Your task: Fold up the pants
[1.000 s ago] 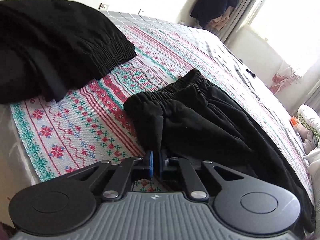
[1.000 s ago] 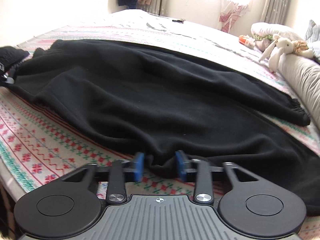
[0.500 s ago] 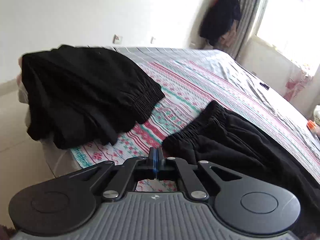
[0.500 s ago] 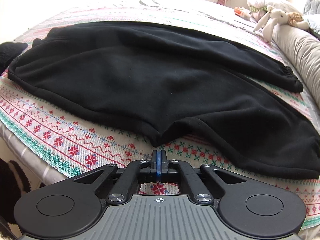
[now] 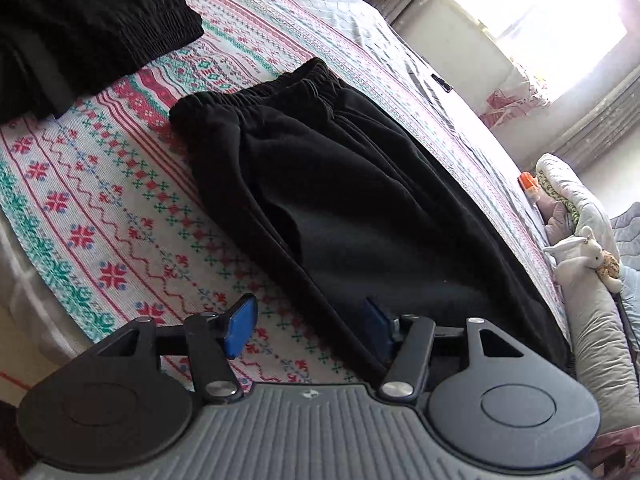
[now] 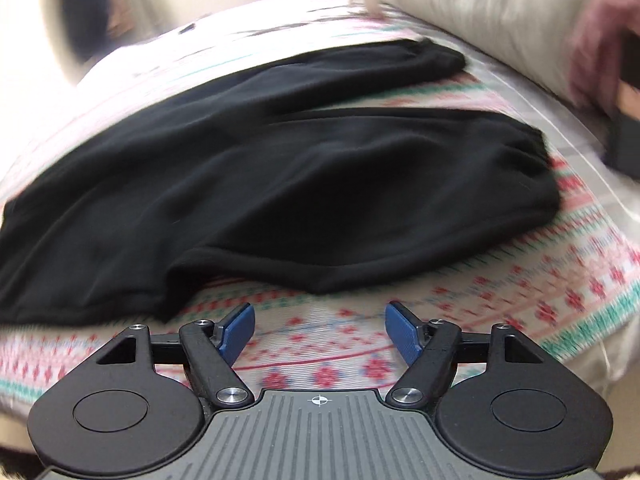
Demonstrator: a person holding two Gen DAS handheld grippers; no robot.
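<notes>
Black pants (image 5: 344,200) flat on patterned bedspread (image 5: 100,208), waistband toward 11 o'clock in left view, legs running to 4 o'clock. Left gripper (image 5: 308,326) spread wide, empty, straddling near edge of pants. Right gripper (image 6: 318,330) wide apart, empty, just short of pants (image 6: 260,184); view blurred. Second dark garment (image 5: 80,28) at 10 o'clock. Bright window (image 5: 548,24) at 1 o'clock; plush rabbit (image 5: 584,256) at 3 o'clock.

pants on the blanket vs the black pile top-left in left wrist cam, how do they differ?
The pants lie spread flat, legs running away from the waistband; the pile is bunched and heaped thicker. The pants sit mid-blanket, right by the open left hand-held gripper; the pile sits at the far corner. Both are black with gathered elastic bands.
</notes>
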